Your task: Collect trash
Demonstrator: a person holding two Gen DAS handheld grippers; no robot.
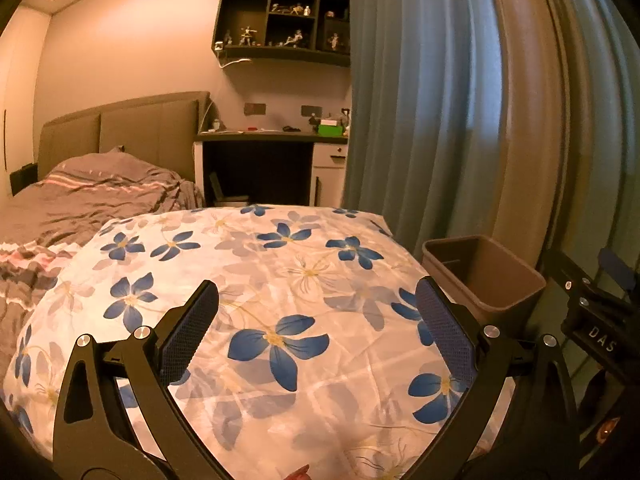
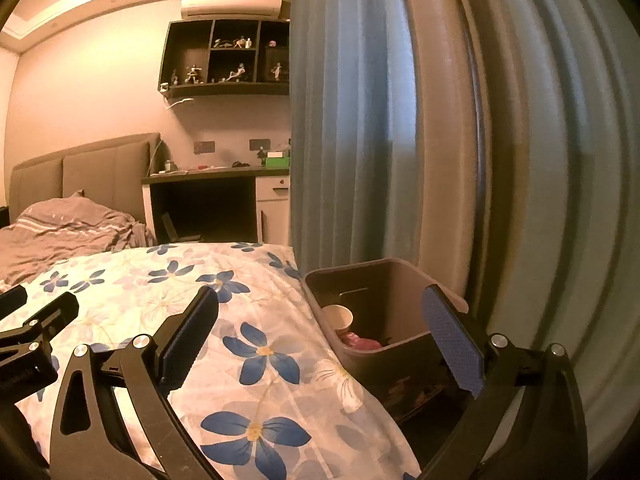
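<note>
A brown plastic trash bin (image 2: 400,280) stands beside the bed's right edge; it also shows in the left wrist view (image 1: 504,280). Inside it lie a paper cup (image 2: 338,317) and a pink crumpled wrapper (image 2: 360,342). My right gripper (image 2: 320,304) is open and empty, held above the bed edge and the bin's near side. My left gripper (image 1: 318,296) is open and empty above the floral quilt (image 1: 260,300). A small pinkish scrap (image 1: 298,473) peeks in at the bottom edge of the left wrist view. The left gripper's body (image 2: 24,340) shows at the left of the right wrist view.
Blue-grey curtains (image 2: 440,140) hang right behind the bin. A brown striped duvet (image 1: 80,196) and headboard (image 1: 132,132) lie farther along the bed. A desk (image 1: 272,136) with small items and a dark wall shelf (image 1: 280,20) stand at the far wall.
</note>
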